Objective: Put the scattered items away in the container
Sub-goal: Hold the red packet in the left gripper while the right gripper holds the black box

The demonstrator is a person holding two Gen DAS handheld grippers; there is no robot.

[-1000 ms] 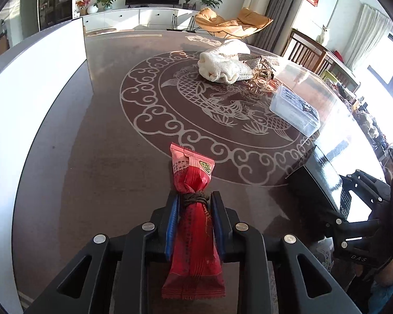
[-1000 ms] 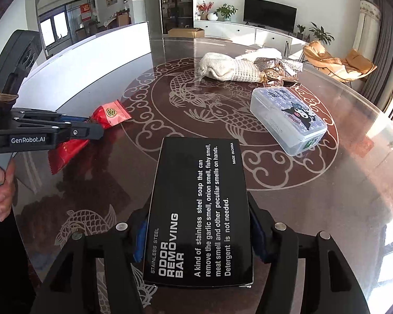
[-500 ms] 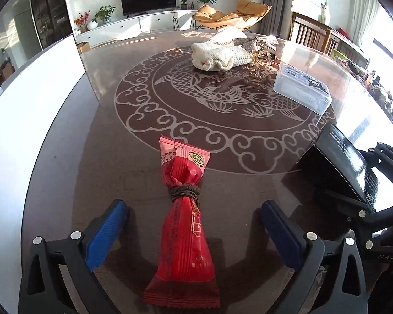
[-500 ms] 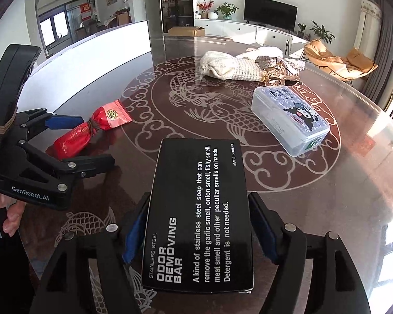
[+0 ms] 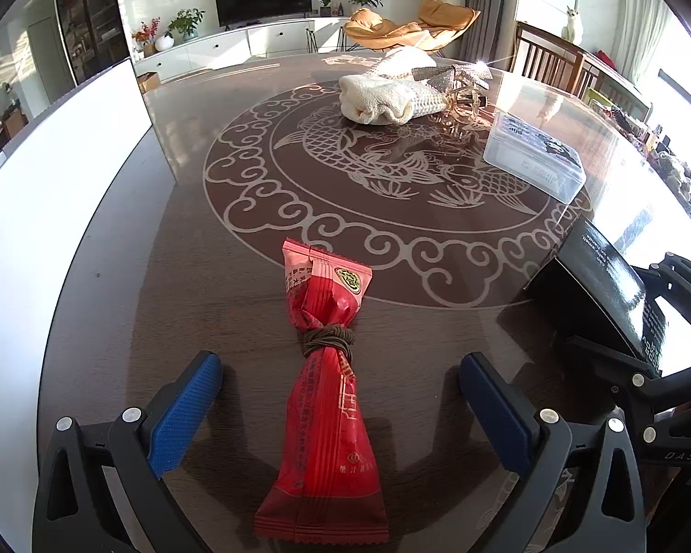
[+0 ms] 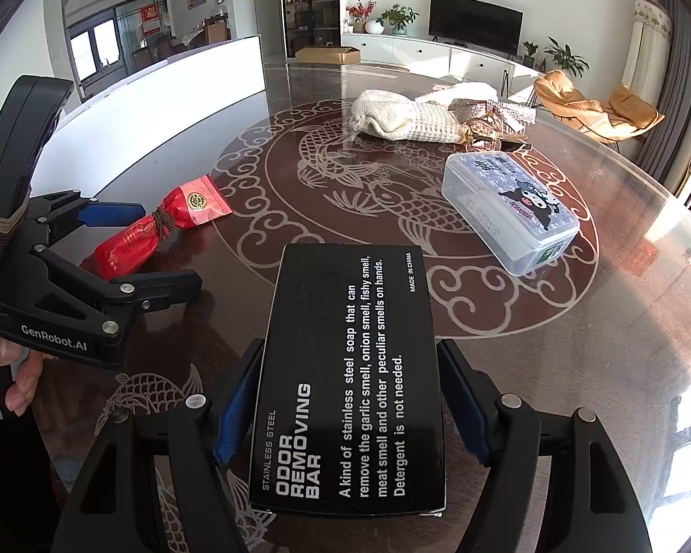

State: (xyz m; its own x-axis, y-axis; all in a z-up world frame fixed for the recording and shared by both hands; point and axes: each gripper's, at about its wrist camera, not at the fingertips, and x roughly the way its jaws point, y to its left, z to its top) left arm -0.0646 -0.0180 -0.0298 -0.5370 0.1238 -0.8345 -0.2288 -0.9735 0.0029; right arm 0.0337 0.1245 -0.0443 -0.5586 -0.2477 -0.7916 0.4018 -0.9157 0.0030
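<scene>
Left gripper (image 5: 341, 410): jaws spread as wide as they go, having just been opening; blue pads clear of everything, one on each side of the packet.
Red snack packet (image 5: 327, 396): lies flat on the tabletop between the left jaws, touching neither pad; cinched at the waist with a brown band (printed end points toward the table's middle).
Right gripper (image 6: 350, 414): jaws partly parted after easing open; a narrow gap shows beside each blue pad, so no firm pinch can be read.
Black box (image 6: 350, 378): lettered "ODOR REMOVING BAR", between the right jaws, far end resting on the tabletop near its near edge.
Clear lidded container (image 6: 511, 212): lid shut, cartoon sticker on top, toward the right side of the tabletop, well apart from both grippers.
Cream knitted cloth (image 6: 396, 115): bunched toward the far edge, beside some glittery trinkets (image 6: 488, 120).
Tabletop (image 5: 207, 276): dark, glossy, round, with a pale fish-and-cloud pattern.
Hand (image 6: 18, 382): fingers curl under the left gripper's handle.
</scene>
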